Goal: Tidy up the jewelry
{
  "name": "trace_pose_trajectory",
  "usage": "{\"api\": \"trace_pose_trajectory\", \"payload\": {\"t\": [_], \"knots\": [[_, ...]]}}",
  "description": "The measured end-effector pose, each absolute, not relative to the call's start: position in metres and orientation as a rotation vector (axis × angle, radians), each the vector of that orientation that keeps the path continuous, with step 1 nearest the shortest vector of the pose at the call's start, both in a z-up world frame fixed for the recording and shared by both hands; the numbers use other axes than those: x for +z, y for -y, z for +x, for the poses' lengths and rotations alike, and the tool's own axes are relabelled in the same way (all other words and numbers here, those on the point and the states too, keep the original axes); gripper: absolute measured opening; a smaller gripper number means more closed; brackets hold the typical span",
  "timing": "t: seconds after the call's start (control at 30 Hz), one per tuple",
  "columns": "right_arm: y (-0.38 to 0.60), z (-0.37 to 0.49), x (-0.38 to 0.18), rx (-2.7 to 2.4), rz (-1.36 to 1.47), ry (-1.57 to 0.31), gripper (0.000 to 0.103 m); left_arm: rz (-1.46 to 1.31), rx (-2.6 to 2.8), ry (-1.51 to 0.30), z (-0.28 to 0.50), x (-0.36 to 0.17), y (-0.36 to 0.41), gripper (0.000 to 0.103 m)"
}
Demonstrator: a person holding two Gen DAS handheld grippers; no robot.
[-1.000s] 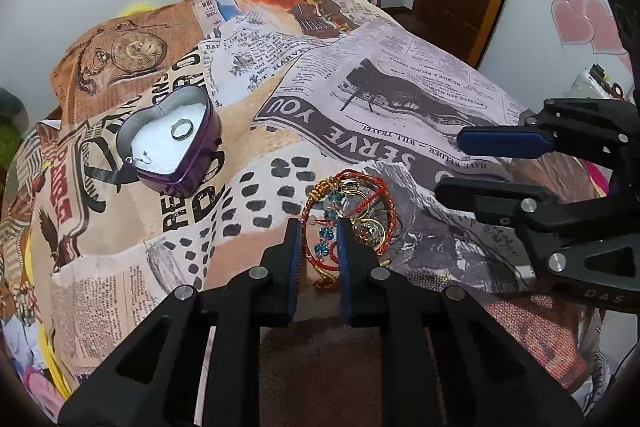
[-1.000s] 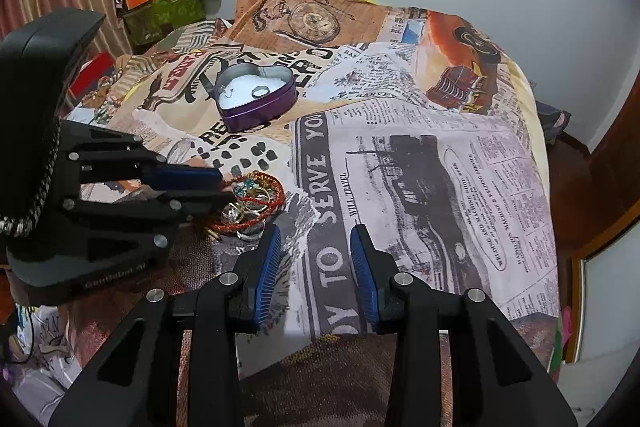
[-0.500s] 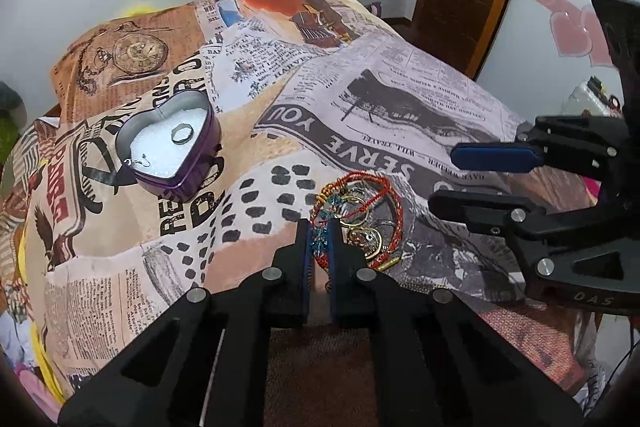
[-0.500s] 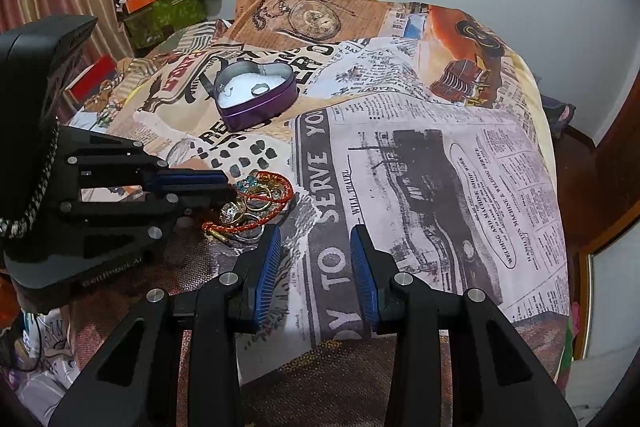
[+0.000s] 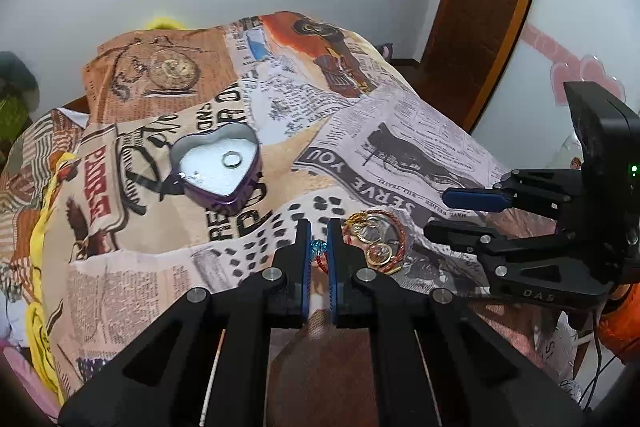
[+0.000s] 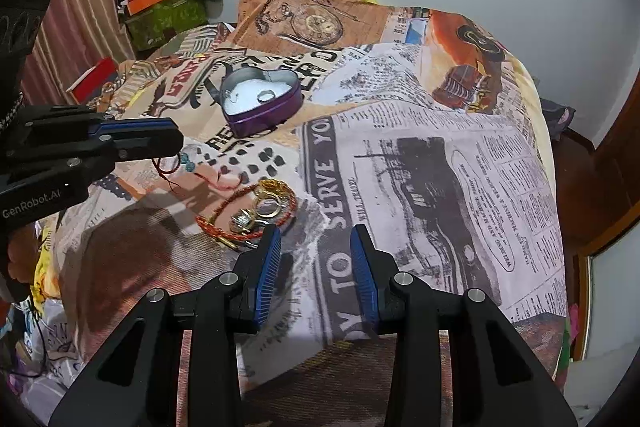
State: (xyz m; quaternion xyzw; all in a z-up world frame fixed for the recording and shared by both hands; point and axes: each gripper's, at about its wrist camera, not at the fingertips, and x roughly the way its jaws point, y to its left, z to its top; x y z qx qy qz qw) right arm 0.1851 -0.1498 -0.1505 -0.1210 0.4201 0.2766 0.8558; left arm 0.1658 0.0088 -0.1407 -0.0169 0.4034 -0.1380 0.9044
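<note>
Jewelry counted one ring (image 5: 231, 159) inside one heart tin (image 5: 218, 163); bracelets (image 6: 256, 211) lay near the tin. Left claw (image 5: 319, 247) pinched a beaded bracelet (image 5: 319, 247). Right claw (image 6: 316, 259) hung open, holding nothing.

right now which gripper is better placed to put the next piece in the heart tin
Left. The left gripper is shut on the beaded bracelet, lifted off the bedspread, nearer the heart tin. The right gripper is open and holds nothing.

Left gripper (image 6: 176, 143) lifting a beaded bracelet (image 6: 176, 167)

Right gripper (image 6: 316, 259) is hanging open beside the jewelry pile (image 6: 256, 211); the heart tin (image 6: 262, 111) is sitting beyond.
</note>
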Motion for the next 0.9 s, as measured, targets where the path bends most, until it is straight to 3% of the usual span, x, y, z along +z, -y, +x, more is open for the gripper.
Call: {"api": "trace_pose_trajectory", "payload": {"t": [0.63, 0.73, 0.8, 0.9], "knots": [[0.105, 0.191, -0.164, 0.684, -0.308, -0.925, 0.033, -0.098, -0.278, -0.938, 0.146, -0.186, -0.030, 0.006], [0.111, 0.189, -0.161, 0.683, -0.285, -0.924, 0.033, -0.088, -0.274, -0.941, 0.145, -0.186, -0.031, 0.015], [0.117, 0.187, -0.158, 0.675, -0.274, -0.922, 0.033, -0.083, -0.271, -0.941, 0.144, -0.186, -0.031, 0.027], [0.125, 0.188, -0.156, 0.659, -0.262, -0.931, 0.033, -0.078, -0.264, -0.940, 0.145, -0.186, -0.031, 0.028]]}}
